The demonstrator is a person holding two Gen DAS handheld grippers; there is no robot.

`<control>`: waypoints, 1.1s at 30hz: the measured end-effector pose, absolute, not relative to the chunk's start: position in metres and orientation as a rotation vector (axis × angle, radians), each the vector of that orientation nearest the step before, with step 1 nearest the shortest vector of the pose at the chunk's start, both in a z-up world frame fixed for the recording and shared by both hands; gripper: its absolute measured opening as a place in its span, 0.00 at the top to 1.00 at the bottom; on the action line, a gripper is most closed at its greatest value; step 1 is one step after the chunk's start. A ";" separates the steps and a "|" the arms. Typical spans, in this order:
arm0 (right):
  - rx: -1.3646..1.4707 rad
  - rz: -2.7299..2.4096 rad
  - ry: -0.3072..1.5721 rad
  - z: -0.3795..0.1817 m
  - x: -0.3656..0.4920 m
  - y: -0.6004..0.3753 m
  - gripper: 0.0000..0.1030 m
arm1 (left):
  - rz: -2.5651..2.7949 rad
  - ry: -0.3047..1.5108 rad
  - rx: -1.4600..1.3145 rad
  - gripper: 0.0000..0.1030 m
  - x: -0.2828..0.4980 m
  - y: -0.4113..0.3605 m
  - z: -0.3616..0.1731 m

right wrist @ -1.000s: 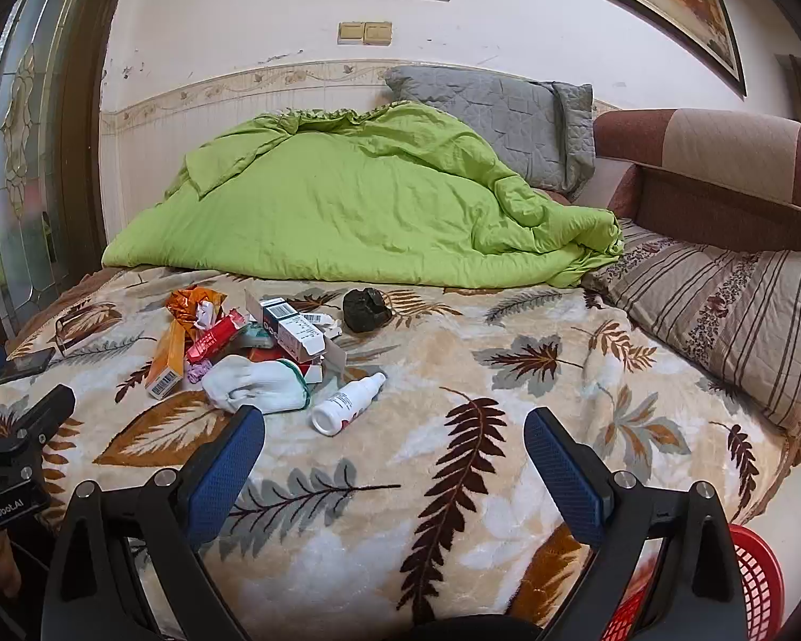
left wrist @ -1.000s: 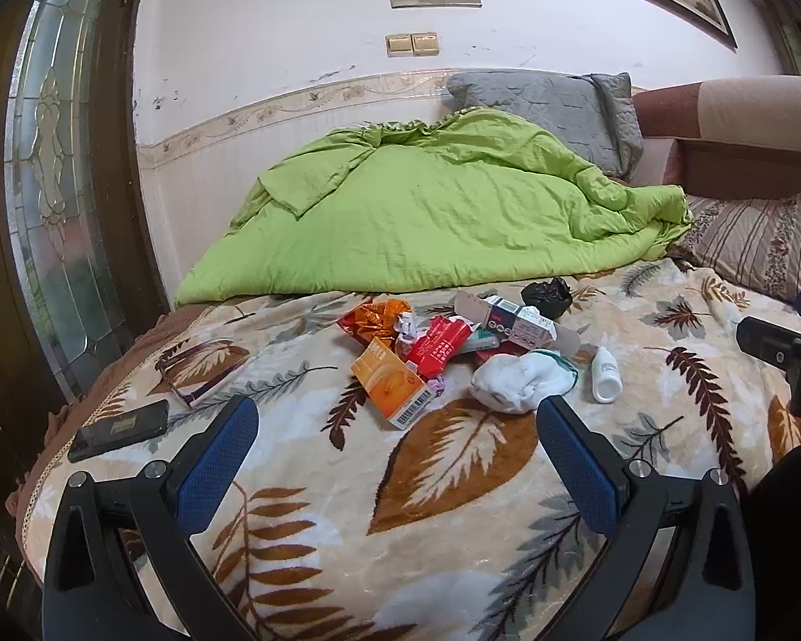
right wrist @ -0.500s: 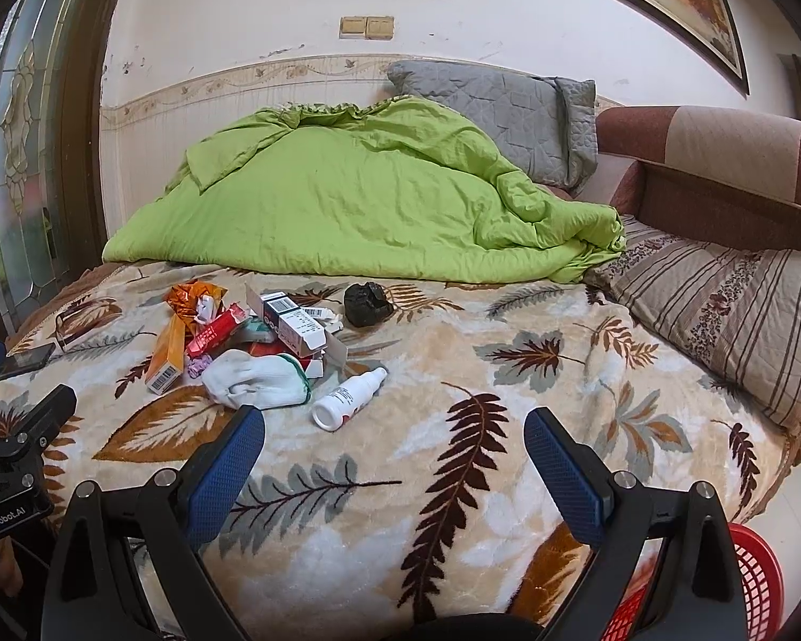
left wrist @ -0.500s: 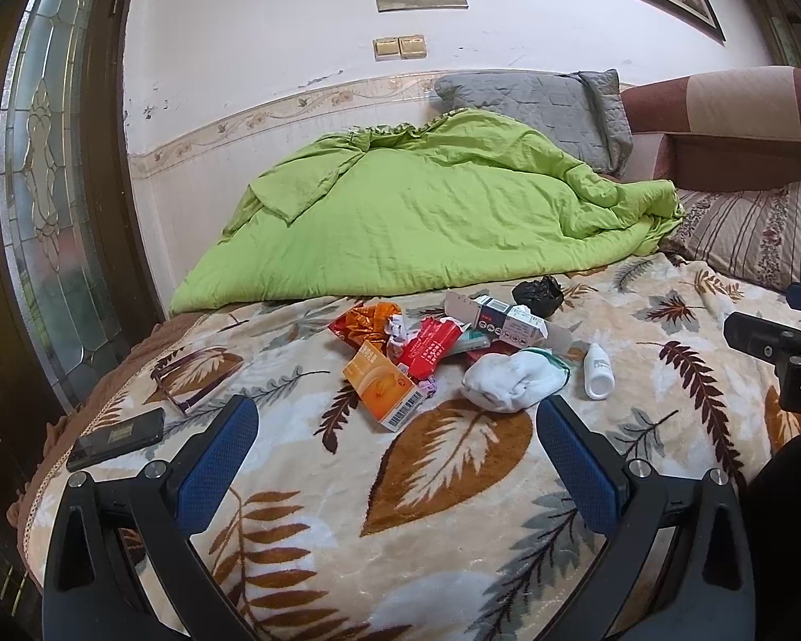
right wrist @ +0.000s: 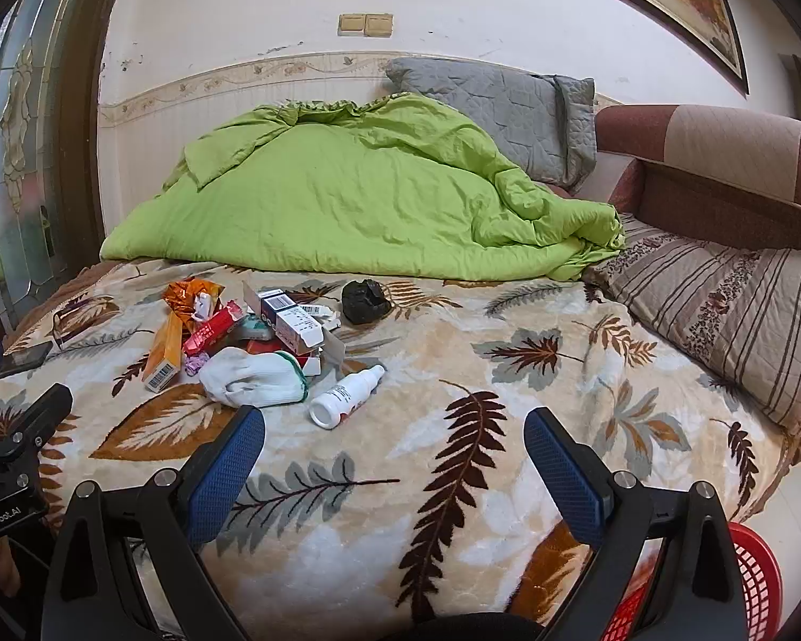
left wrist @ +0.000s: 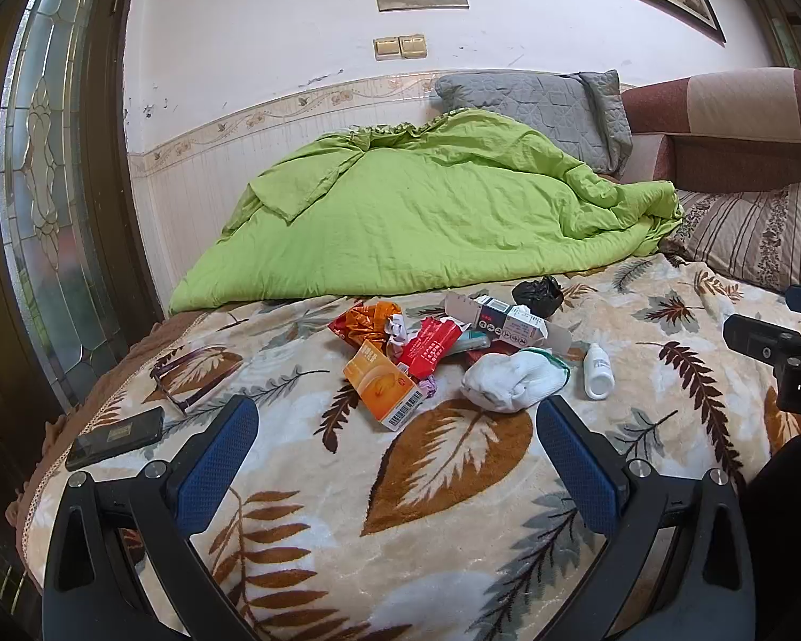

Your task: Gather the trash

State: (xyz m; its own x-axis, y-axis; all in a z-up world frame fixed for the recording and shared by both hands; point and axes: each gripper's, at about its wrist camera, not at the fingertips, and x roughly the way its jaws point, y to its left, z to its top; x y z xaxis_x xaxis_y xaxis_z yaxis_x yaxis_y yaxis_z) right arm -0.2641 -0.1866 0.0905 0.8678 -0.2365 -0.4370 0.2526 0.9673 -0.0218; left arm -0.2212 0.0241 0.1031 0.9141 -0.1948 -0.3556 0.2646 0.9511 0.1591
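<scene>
while both claws gape empty | trash pile point(left wrist: 443, 352) lies ahead of left claw point(left wrist: 395, 459); right claw point(right wrist: 395, 459) beside

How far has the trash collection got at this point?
Nothing looks collected yet. The litter pile, including the orange box, white glove and small white bottle, lies on the blanket. In hand: nothing; the left gripper and right gripper are both open and empty. Left: every piece must go to the red basket.

"GenRobot.AI" in white on the black left gripper point(right wrist: 5, 473), barcodes on the orange box point(left wrist: 387, 387) unreadable, other packaging print too small
</scene>
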 end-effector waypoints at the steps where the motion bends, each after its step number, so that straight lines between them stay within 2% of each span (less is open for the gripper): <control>1: 0.036 -0.256 0.454 0.090 -0.264 -0.187 0.03 | -0.239 0.344 0.206 0.00 -0.221 0.024 0.103; 15: 0.041 -0.252 0.458 0.091 -0.263 -0.187 0.05 | -0.239 0.347 0.205 0.00 -0.222 0.023 0.102; 18: 0.078 -0.235 0.478 0.088 -0.262 -0.195 0.09 | -0.247 0.366 0.195 0.00 -0.220 0.022 0.101; 22: 0.195 -0.170 0.540 0.084 -0.250 -0.211 0.20 | -0.264 0.392 0.179 0.00 -0.216 0.022 0.100; 27: 0.376 -0.057 0.659 0.077 -0.210 -0.228 0.30 | -0.301 0.459 0.154 0.01 -0.198 0.024 0.095; 31: 0.550 -0.010 0.754 0.067 -0.168 -0.241 0.34 | -0.329 0.519 0.132 0.19 -0.183 0.025 0.092; 33: 0.606 -0.017 0.803 0.057 -0.143 -0.245 0.34 | -0.340 0.546 0.122 0.21 -0.174 0.026 0.091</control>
State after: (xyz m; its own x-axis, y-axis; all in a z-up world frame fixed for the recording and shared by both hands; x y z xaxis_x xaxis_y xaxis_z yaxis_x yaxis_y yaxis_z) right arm -0.1429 -0.2449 0.0569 0.7039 0.2094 -0.6787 0.2375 0.8312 0.5028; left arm -0.1738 0.0262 0.0911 0.8004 -0.2843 -0.5277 0.3484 0.9370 0.0237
